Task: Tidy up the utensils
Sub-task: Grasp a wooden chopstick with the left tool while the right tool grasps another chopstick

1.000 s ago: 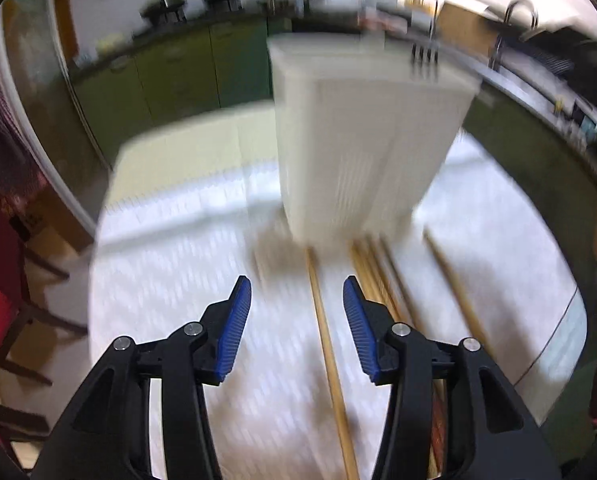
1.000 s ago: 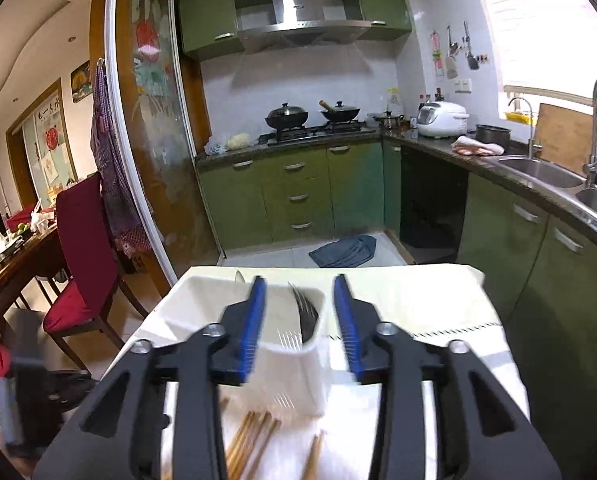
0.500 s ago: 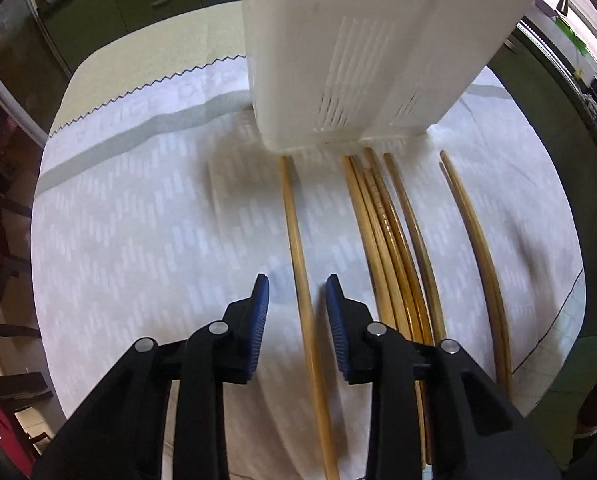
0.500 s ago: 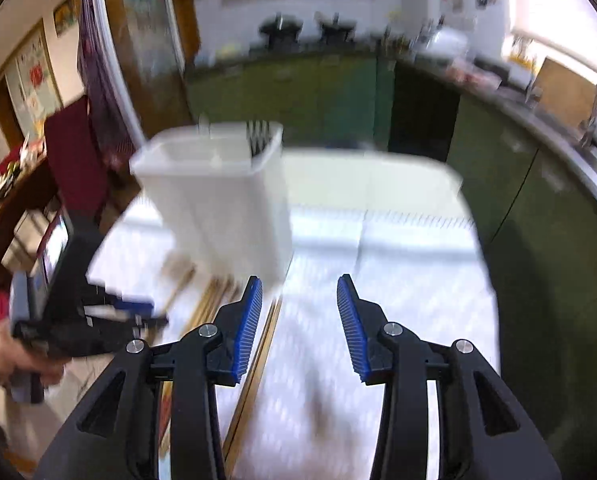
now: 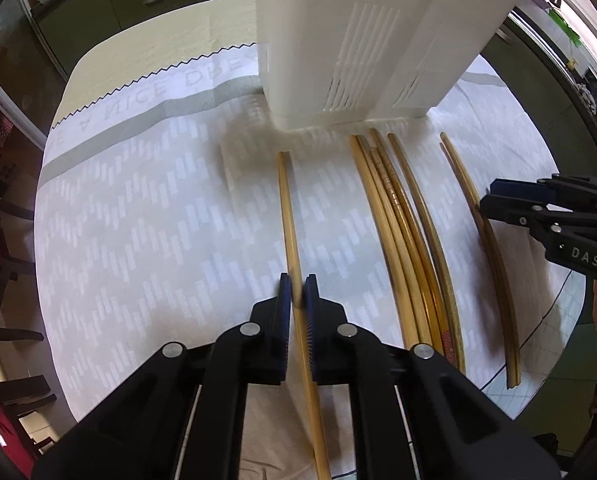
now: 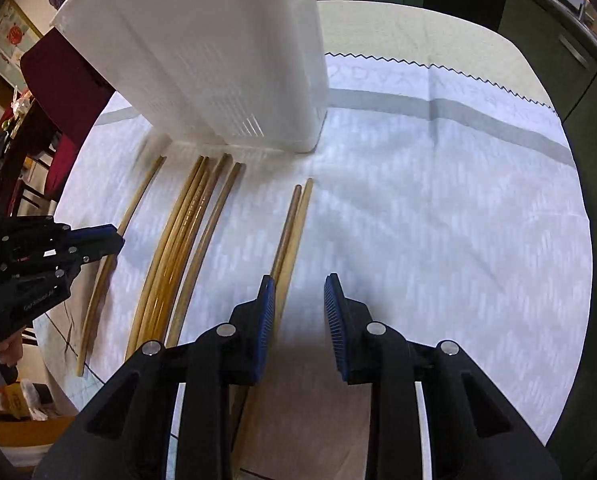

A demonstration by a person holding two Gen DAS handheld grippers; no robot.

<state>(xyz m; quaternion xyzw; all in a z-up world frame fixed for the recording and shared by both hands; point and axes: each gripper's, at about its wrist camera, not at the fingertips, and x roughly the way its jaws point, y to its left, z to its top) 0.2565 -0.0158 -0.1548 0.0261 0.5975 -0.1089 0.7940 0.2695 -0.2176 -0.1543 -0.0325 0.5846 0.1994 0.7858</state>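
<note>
A white slotted utensil holder (image 5: 362,36) stands on a white patterned cloth, also in the right wrist view (image 6: 218,52). Several wooden chopsticks lie in front of it. My left gripper (image 5: 297,292) is shut on a single light chopstick (image 5: 288,208) at the left of the row. A bundle of chopsticks (image 5: 402,232) lies to its right, then a pair (image 5: 482,232). My right gripper (image 6: 299,296) is open, low over the cloth, just right of that pair (image 6: 292,224). It also shows at the right edge of the left wrist view (image 5: 494,196).
The cloth (image 6: 438,220) covers a round table. Green kitchen cabinets (image 5: 98,0) stand behind. A red chair (image 6: 62,68) stands at the left. The left gripper shows at the left edge of the right wrist view (image 6: 106,238).
My left gripper has lowered and closed on the single chopstick. My right gripper has swung down from facing the kitchen to just above the cloth beside the rightmost pair.
</note>
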